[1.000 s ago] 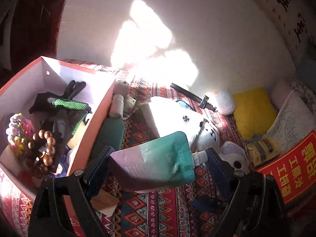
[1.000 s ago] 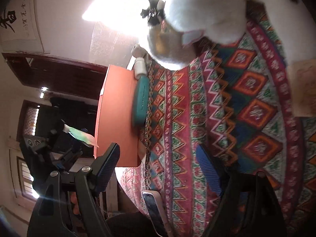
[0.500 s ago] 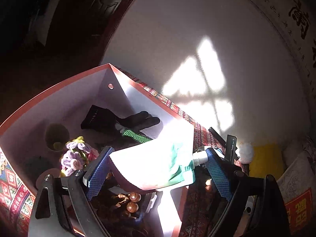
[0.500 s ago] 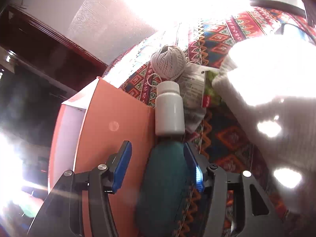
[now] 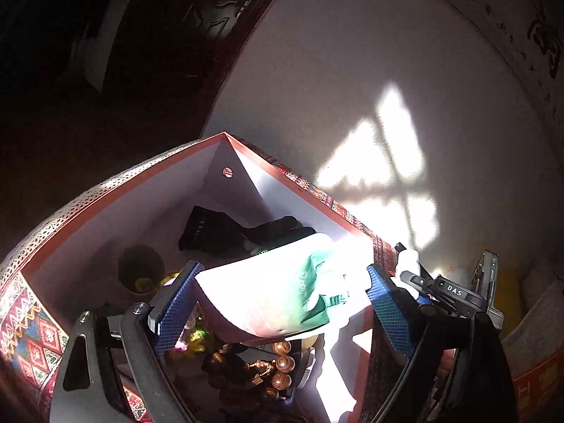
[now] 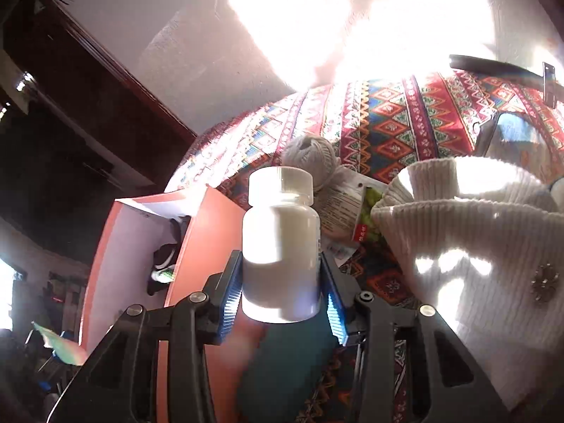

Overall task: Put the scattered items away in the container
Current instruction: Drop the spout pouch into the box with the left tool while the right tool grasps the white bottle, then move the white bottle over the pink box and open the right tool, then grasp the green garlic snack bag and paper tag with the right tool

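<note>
My left gripper (image 5: 278, 282) is shut on a green and white spout pouch (image 5: 268, 303), held crosswise above the orange box (image 5: 289, 176) with white inner walls. Inside the box lie a black glove (image 5: 225, 229), wooden beads (image 5: 278, 363) and crocheted flowers. In the right wrist view my right gripper (image 6: 281, 282) is closing, and its blue pads sit against both sides of an upright white bottle (image 6: 280, 232). The bottle is just outside the box's orange wall (image 6: 211, 239), above a teal case (image 6: 292, 352).
A ball of twine (image 6: 310, 155), a labelled packet (image 6: 345, 211) and a white knit sweater (image 6: 476, 246) lie on the patterned cloth (image 6: 387, 123) to the right of the box. A black strap (image 6: 493, 67) lies at the far edge, by the sunlit wall.
The left gripper carried the pouch from over the cloth to above the open box. The right gripper swung toward the box's outer wall, and its jaws narrowed around the white bottle.
</note>
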Demonstrator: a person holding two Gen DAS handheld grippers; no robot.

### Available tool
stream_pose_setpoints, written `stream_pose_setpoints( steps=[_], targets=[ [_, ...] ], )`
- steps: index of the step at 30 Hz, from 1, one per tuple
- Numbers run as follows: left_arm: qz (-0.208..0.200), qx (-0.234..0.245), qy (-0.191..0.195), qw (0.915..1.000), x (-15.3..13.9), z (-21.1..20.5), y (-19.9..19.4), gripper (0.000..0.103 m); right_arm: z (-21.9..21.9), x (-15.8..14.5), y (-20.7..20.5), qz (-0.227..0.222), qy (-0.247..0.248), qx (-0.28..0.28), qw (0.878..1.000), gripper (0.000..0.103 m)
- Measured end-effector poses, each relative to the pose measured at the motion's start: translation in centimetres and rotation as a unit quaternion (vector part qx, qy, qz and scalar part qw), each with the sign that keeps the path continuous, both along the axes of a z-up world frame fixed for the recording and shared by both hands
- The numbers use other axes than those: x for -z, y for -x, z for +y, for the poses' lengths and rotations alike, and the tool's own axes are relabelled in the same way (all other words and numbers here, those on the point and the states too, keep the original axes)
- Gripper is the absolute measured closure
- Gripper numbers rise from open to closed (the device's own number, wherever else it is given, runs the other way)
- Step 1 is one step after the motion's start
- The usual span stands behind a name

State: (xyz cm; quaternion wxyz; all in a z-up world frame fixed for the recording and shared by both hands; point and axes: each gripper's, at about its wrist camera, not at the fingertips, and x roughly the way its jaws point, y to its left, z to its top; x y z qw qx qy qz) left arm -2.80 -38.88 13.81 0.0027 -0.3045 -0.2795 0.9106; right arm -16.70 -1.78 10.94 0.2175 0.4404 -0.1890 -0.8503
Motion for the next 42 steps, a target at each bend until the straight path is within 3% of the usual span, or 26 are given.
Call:
stream_pose_setpoints(
  steps=[3,6,8,9,11,12,13,17,21,27,31,34,39,40,42],
  targets=[
    [0.008,-0.009,-0.006,0.9999,-0.4,-0.6,-0.2,0.011,-3.3,-5.3,-2.8,0.049,0.013,-0.062,0.997,0.062],
    [0.014,-0.011,-0.005,0.9998,-0.9,-0.3,-0.3,0.011,-8.7,-8.0,-4.2,0.058,0.009,-0.146,0.988,0.062],
    [0.014,-0.022,0.014,0.9996,-1.5,0.0,-0.6,0.009,-10.6,-9.3,-5.3,0.071,-0.017,-0.162,0.984,0.039],
    [0.016,-0.029,0.025,0.9992,-1.9,0.2,-0.8,0.006,-10.5,-10.0,-6.2,0.091,-0.035,-0.150,0.984,0.015],
    [0.025,-0.045,0.048,0.9975,-2.8,0.2,-1.5,0.000,-9.8,-11.2,-7.5,0.129,-0.073,-0.131,0.980,0.015],
    [0.031,-0.053,0.060,0.9963,-3.2,0.1,-1.8,0.000,-9.1,-11.3,-7.6,0.132,-0.089,-0.122,0.980,0.023],
    [0.034,-0.058,0.071,0.9952,-3.6,0.1,-2.1,0.000,-8.2,-10.9,-6.9,0.126,-0.098,-0.107,0.981,0.029],
    [0.037,-0.048,0.092,0.9939,-4.0,0.3,-1.9,0.000,-4.1,-7.7,-3.1,0.072,-0.120,-0.041,0.989,0.030],
    [0.023,-0.039,0.101,0.9938,-3.3,0.8,-1.0,0.000,-1.0,-3.7,0.4,0.031,-0.169,0.020,0.985,0.030],
    [0.011,-0.034,0.080,0.9962,-2.5,1.3,0.3,0.000,2.4,2.9,4.2,-0.018,-0.283,0.083,0.955,0.028],
    [0.006,-0.021,0.081,0.9965,-2.3,2.8,0.8,0.000,5.5,7.4,4.5,-0.049,-0.368,0.085,0.925,0.027],
    [0.003,-0.008,0.092,0.9957,-2.2,4.3,1.1,0.000,7.0,7.0,3.0,-0.025,-0.384,0.084,0.919,0.026],
    [0.000,0.011,0.102,0.9948,-2.2,6.4,1.3,0.000,10.8,7.4,2.0,-0.049,-0.413,0.081,0.906,0.025],
    [0.000,0.015,0.102,0.9947,-2.2,6.7,1.3,0.000,12.1,7.5,1.9,-0.055,-0.426,0.092,0.899,0.025],
    [-0.002,0.020,0.104,0.9943,-2.1,7.1,1.3,0.000,15.2,8.8,1.7,-0.081,-0.483,0.121,0.863,0.026]
  ],
)
